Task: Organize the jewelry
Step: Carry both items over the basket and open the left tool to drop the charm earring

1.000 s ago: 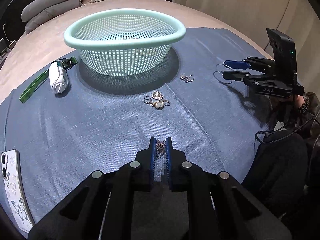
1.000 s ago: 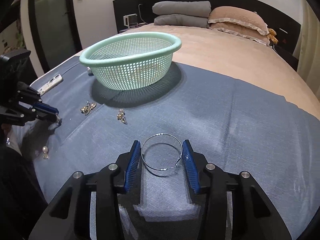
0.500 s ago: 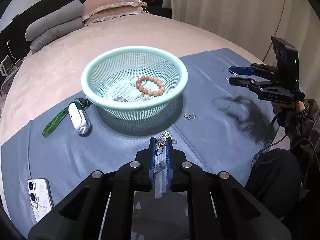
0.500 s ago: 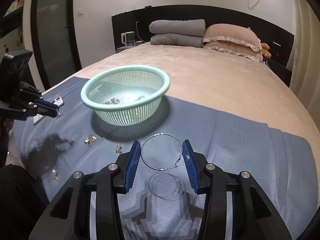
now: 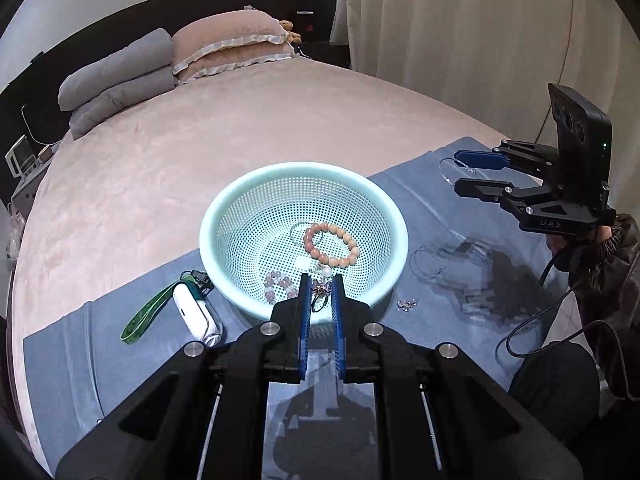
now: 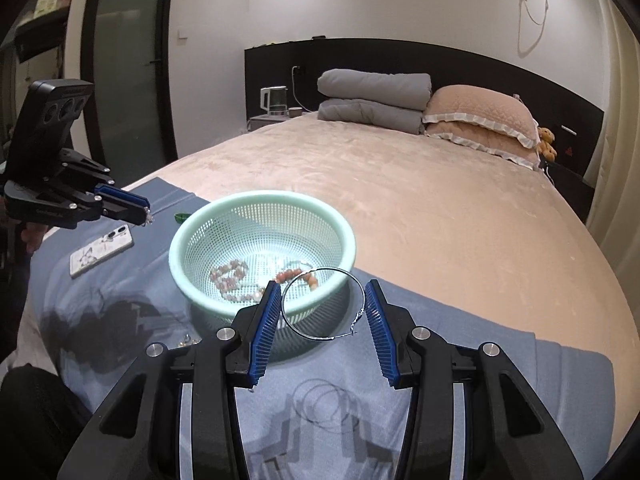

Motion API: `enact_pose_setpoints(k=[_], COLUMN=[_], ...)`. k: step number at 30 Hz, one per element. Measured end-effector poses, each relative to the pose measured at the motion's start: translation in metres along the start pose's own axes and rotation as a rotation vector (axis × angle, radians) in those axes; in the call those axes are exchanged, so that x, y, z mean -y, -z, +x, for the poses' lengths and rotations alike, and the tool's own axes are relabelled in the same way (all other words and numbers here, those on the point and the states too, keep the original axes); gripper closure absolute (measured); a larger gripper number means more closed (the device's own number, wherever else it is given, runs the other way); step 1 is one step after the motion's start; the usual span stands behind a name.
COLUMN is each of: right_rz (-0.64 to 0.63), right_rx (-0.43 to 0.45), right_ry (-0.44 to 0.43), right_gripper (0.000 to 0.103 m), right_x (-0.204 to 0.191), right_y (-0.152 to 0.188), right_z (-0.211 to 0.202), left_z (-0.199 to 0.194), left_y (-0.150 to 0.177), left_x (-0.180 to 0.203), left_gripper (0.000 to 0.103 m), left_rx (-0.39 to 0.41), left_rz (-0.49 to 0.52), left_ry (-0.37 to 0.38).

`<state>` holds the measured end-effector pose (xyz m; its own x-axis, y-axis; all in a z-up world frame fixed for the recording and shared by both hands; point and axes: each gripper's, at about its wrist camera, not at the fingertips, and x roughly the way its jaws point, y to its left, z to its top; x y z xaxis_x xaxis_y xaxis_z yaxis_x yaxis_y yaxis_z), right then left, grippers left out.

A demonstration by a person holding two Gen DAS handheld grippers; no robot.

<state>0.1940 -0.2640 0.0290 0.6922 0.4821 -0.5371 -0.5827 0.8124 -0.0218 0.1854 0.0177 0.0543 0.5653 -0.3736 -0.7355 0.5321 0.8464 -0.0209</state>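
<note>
Grippers both tilted down over the basket [image 5: 256, 184]: left gripper [image 5: 320, 292] jaws pinching an earring [image 5: 320, 290], right gripper [image 6: 322, 308] jaws clasping a hoop [image 6: 323, 304].

The left claw [image 5: 321, 294] angles steeply downward, its blue ribbed pads nearly together and pinching, while the right claw [image 6: 322, 309], tilted less steeply, holds its pads partly apart and clamped from both sides.

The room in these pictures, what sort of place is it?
A bedroom, most likely in a home: a wide bed with stacked pillows against a dark headboard, and a curtain beside it.
</note>
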Motion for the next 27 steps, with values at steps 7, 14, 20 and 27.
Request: enact_pose_setpoints(k=[7, 14, 20, 27], right_rz=[-0.046, -0.062, -0.085, -0.117], right_rx=[-0.010, -0.040, -0.104, -0.156], right_ry=[-0.040, -0.084, -0.111, -0.104], right_gripper=[0.062, 0.062, 0.062, 0.062], right_x=[-0.008, -0.010, -0.017, -0.024], right_y=[-0.021, -0.027, -0.020, -0.016], right_z=[0.032, 0.071, 0.109, 0.132], left_z=[0.033, 0.066, 0.096, 0.121], left_y=[-0.015, -0.024, -0.026, -0.021], left_x=[-0.001, -0.010, -0.019, -0.028], left_gripper=[0.093, 0.093, 0.093, 0.093], left_rx=[-0.023, -0.059, -0.113, -0.178], left_rz=[0.017, 0.025, 0.040, 0.042], left_ry=[0.038, 0.047, 0.035, 0.006])
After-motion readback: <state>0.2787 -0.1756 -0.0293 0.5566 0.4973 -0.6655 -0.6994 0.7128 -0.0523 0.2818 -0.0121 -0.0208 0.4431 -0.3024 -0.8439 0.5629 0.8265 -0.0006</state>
